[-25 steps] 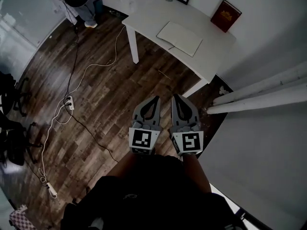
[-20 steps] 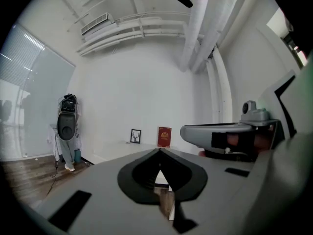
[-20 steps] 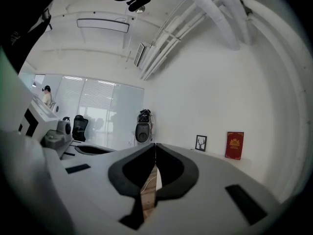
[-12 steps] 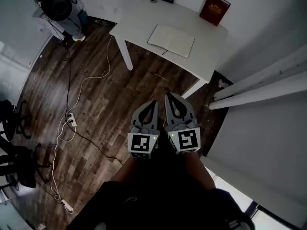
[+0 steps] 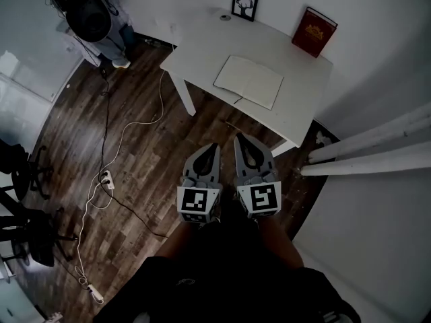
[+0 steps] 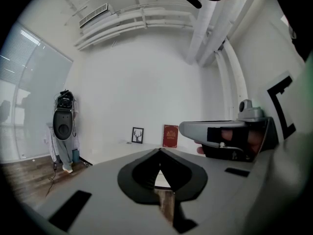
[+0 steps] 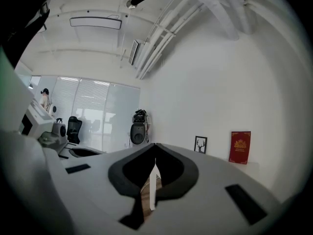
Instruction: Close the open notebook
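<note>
An open notebook (image 5: pixel 248 81) with blank white pages lies flat on the white table (image 5: pixel 296 103) at the far side of the room. Both grippers are held side by side over the wooden floor, well short of the table and pointing towards it. My left gripper (image 5: pixel 213 147) is shut with nothing in it, and its jaws meet at one point (image 6: pixel 159 151). My right gripper (image 5: pixel 240 139) is also shut and holds nothing, jaw tips touching (image 7: pixel 155 145). From the left gripper view, the right gripper (image 6: pixel 222 131) shows alongside.
A red book (image 5: pixel 314 31) and a framed deer picture (image 5: pixel 244 5) lean on the wall at the table's back. White and black cables with a power strip (image 5: pixel 106 180) trail over the floor at left. A dark device on a stand (image 5: pixel 87 12) is far left; white pipes (image 5: pixel 367 147) run at right.
Both grippers have moved forward together, still shut and side by side. The table and notebook now lie closer and lower in the head view.
</note>
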Action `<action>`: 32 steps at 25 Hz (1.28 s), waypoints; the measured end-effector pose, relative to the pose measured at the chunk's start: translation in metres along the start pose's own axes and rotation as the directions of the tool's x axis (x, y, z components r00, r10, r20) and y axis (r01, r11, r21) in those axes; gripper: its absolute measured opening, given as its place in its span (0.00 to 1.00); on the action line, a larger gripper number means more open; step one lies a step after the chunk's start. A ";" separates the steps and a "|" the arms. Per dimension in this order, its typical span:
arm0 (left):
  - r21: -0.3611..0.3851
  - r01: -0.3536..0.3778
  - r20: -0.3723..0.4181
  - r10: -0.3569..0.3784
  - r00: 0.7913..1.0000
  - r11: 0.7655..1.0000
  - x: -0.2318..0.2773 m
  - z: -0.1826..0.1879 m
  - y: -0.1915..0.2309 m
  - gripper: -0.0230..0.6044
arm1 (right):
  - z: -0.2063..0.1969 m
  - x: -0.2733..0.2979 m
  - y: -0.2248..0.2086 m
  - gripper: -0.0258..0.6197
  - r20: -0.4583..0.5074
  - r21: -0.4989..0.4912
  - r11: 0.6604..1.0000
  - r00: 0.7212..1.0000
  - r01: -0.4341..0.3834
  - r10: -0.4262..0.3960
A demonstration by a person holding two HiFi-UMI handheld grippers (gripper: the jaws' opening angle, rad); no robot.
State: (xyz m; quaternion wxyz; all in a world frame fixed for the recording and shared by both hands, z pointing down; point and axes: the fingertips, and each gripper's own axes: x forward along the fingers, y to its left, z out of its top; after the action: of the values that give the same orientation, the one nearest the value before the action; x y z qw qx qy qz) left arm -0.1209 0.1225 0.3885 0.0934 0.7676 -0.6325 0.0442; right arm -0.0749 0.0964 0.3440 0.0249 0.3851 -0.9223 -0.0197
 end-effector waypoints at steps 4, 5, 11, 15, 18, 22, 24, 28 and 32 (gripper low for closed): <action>0.002 -0.015 -0.050 0.016 0.999 1.000 0.040 -0.008 0.002 0.04 | -0.011 0.025 -0.025 0.07 -0.037 0.016 0.999 0.999 -0.029 0.030; -0.006 -0.011 -0.059 0.011 0.998 1.000 0.050 -0.007 0.000 0.04 | -0.015 0.030 -0.031 0.07 -0.043 0.015 0.999 0.998 -0.034 0.035; -0.013 -0.002 -0.093 0.001 0.996 1.000 0.100 -0.015 -0.005 0.04 | -0.035 0.049 -0.074 0.07 -0.075 0.054 0.998 0.997 -0.026 0.030; -0.018 -0.027 -0.118 0.025 0.993 0.999 0.123 -0.013 0.000 0.04 | -0.044 0.059 -0.101 0.07 -0.082 0.097 0.995 0.996 -0.007 0.015; -0.018 -0.040 -0.144 0.037 0.989 0.999 0.132 -0.019 0.007 0.04 | -0.054 0.065 -0.109 0.07 -0.093 0.112 0.994 0.996 -0.007 0.018; -0.002 -0.022 -0.168 0.022 0.986 1.000 0.153 -0.027 0.012 0.04 | -0.062 0.082 -0.121 0.07 -0.098 0.130 0.992 0.995 0.000 0.013; -0.034 -0.011 -0.184 0.005 0.983 0.999 0.165 -0.030 0.019 0.04 | -0.066 0.092 -0.126 0.08 -0.104 0.129 0.992 0.995 0.013 0.000; -0.136 0.006 -0.207 -0.035 0.978 0.991 0.194 -0.033 0.044 0.04 | -0.079 0.122 -0.136 0.08 -0.141 0.117 0.992 0.990 0.046 -0.029; -0.167 -0.014 -0.292 -0.036 0.956 0.986 0.219 -0.051 0.070 0.04 | -0.087 0.149 -0.138 0.07 -0.175 0.121 0.991 0.984 0.050 -0.028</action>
State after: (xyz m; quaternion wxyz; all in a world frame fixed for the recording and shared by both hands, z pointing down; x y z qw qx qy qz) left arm -0.1443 -0.0911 0.4851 0.2505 0.7455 -0.6088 0.1042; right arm -0.0758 -0.1080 0.4278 0.0801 0.4042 -0.9084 0.0710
